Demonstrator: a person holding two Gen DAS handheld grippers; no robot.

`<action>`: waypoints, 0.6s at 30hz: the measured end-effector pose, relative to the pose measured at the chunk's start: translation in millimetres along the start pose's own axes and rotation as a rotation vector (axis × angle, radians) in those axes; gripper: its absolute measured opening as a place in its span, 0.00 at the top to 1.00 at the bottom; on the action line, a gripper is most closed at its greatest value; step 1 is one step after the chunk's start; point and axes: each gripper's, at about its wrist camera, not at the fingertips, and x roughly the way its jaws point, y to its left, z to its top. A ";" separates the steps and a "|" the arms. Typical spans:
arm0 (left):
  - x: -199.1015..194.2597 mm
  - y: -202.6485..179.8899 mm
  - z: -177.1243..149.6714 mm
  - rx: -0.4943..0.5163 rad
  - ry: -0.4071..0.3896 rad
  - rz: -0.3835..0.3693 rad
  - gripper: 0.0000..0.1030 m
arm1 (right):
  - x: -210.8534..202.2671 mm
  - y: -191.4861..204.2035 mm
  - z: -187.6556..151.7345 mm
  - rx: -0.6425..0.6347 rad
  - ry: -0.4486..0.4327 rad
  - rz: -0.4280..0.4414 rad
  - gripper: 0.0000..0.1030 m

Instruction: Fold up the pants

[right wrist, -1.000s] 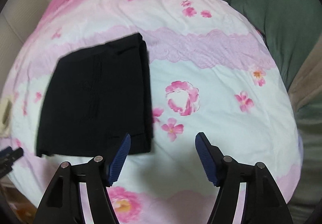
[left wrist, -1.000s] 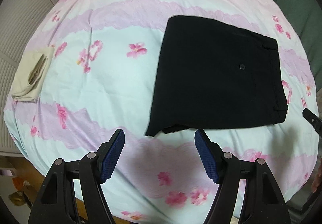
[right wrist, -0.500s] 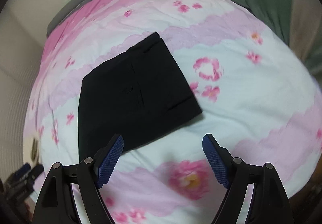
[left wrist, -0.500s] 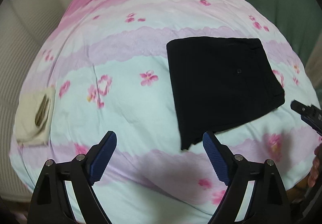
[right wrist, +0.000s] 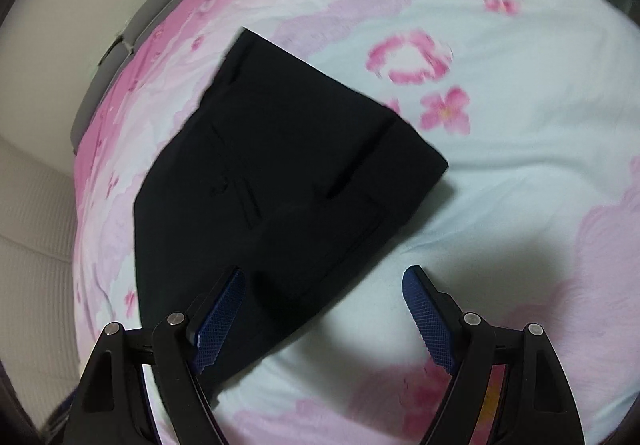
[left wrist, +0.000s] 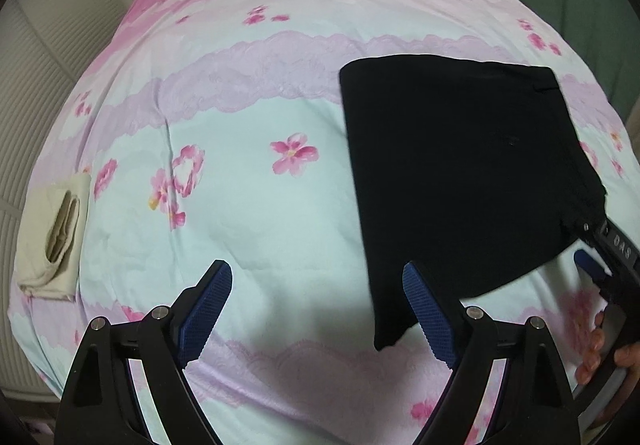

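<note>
Soft, even indoor light. Tool shadows fall on the bedspread [left wrist: 248, 237] below. Right wrist view motion-blurred; strong fisheye bending, dark corners.

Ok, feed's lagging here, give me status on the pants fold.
Left gripper and right gripper open, holding nothing. Black pants folded flat on bedspread. Beige cloth well aside.
</note>
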 end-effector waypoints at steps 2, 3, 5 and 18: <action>7.1 1.7 -0.3 -0.012 0.008 -0.001 0.15 | 8.7 -2.8 -2.3 -0.006 -0.005 0.010 0.21; 11.0 2.3 -0.7 -0.013 0.010 0.005 0.15 | 11.3 -3.5 -3.1 -0.012 -0.018 0.021 0.21; 17.5 3.5 -1.2 -0.013 0.013 0.015 0.15 | 15.8 -5.6 -2.9 -0.019 -0.045 0.050 0.21; 40.1 -10.8 25.6 0.023 -0.021 -0.029 0.15 | 50.3 -24.8 28.6 0.116 -0.084 0.195 0.24</action>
